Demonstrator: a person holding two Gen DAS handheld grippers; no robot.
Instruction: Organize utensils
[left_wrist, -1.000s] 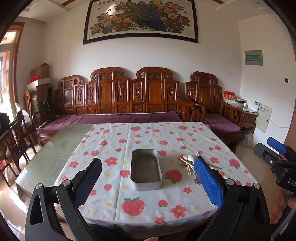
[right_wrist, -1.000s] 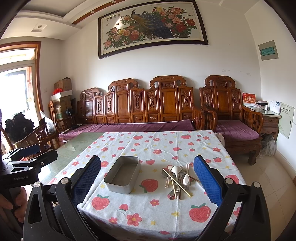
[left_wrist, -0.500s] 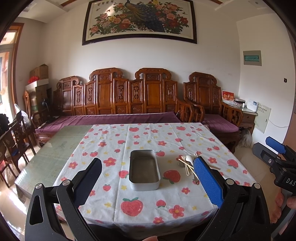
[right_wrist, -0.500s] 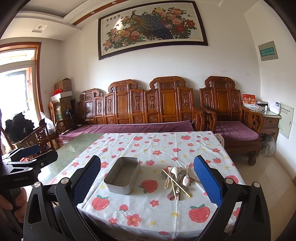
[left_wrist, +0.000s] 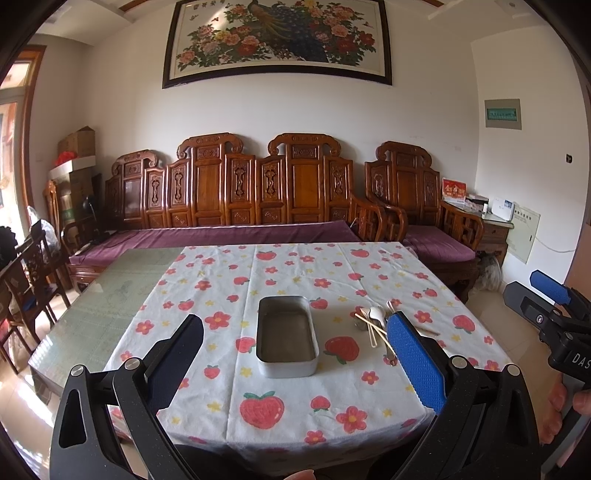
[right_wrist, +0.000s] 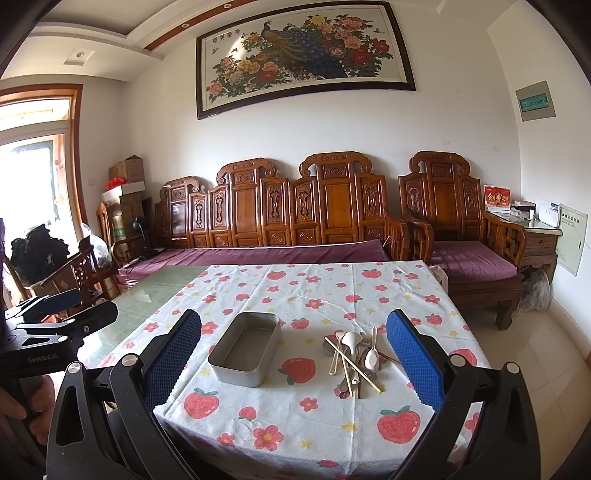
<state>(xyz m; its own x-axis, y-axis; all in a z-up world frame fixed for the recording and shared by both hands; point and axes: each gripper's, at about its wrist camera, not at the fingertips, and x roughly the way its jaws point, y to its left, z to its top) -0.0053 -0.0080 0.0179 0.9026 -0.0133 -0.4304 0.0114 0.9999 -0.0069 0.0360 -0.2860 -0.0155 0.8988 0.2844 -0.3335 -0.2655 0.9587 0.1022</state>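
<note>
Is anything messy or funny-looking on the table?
Yes. The utensils lie in a jumbled heap on the tablecloth, spoons and chopsticks crossing each other, to the right of the metal tin. The tin is empty. Nothing looks spilled or broken.

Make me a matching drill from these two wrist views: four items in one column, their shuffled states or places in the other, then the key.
1. rectangular metal tin
2. heap of spoons and chopsticks
3. strawberry-print white tablecloth
4. left gripper

A. piled on the cloth, to the right of the tin
B. open, holding nothing
C. empty, on the cloth
D. covers only part of the glass table

Pairs: 1-C, 2-A, 3-D, 4-B
</note>
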